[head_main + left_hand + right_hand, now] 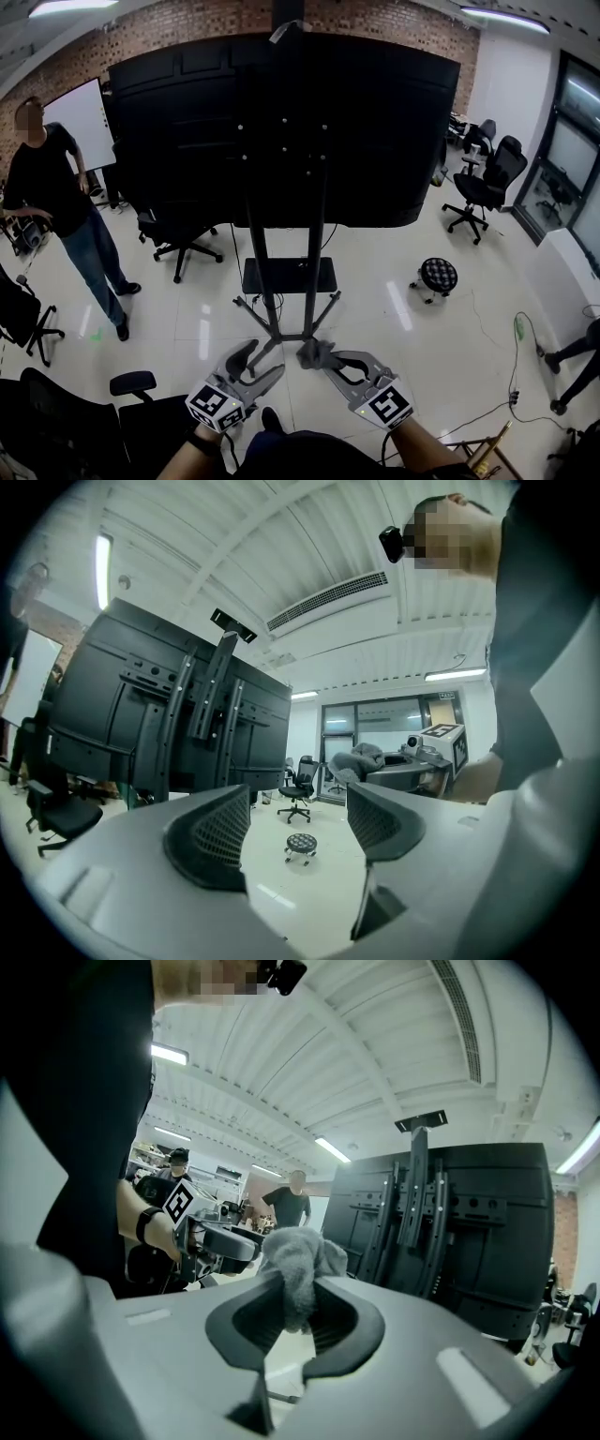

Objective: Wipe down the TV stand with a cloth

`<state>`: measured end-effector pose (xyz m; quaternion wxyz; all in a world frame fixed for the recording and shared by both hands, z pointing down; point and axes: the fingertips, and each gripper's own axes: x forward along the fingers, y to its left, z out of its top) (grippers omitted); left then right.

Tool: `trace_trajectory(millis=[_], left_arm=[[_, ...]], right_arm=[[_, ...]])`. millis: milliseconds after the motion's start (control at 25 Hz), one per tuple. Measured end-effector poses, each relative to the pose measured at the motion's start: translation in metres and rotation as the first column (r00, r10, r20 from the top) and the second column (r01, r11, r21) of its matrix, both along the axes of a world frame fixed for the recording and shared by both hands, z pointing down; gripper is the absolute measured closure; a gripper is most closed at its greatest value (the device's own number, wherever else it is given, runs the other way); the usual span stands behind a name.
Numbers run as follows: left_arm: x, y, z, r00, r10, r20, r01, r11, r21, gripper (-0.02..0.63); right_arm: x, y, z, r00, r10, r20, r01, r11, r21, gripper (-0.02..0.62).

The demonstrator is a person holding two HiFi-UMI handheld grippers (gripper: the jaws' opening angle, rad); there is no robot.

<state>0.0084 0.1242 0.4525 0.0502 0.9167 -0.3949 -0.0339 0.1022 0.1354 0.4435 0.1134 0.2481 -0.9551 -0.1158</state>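
The TV stand (286,281) is a black pole frame with a small shelf and splayed floor legs. It carries a large black screen (281,131), seen from behind. My right gripper (322,360) is shut on a bunched grey cloth (314,352), held low, just in front of the stand's base. In the right gripper view the cloth (298,1258) pokes up between the closed jaws of my right gripper (298,1312), with the stand (427,1208) beyond. My left gripper (262,362) hangs beside it, open and empty. The left gripper view shows my left gripper (298,822) with nothing between the jaws, and the cloth (361,760) is visible beyond.
A person (61,206) stands at the left near a whiteboard (82,112). Black office chairs (173,234) sit left of the stand, at the right back (487,183) and by my feet (131,394). A round stool (437,276) stands right of the base. Cables (516,375) trail on the right floor.
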Motion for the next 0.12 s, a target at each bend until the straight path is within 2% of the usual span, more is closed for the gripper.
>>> trace_trajectory(millis=[120], left_arm=[[-0.0002, 0.0084, -0.0013, 1.0, -0.003, -0.011, 0.003, 1.0, -0.007, 0.256]], right_arm=[[0.0005, 0.0083, 0.001, 1.0, -0.004, 0.007, 0.004, 1.0, -0.006, 0.561]])
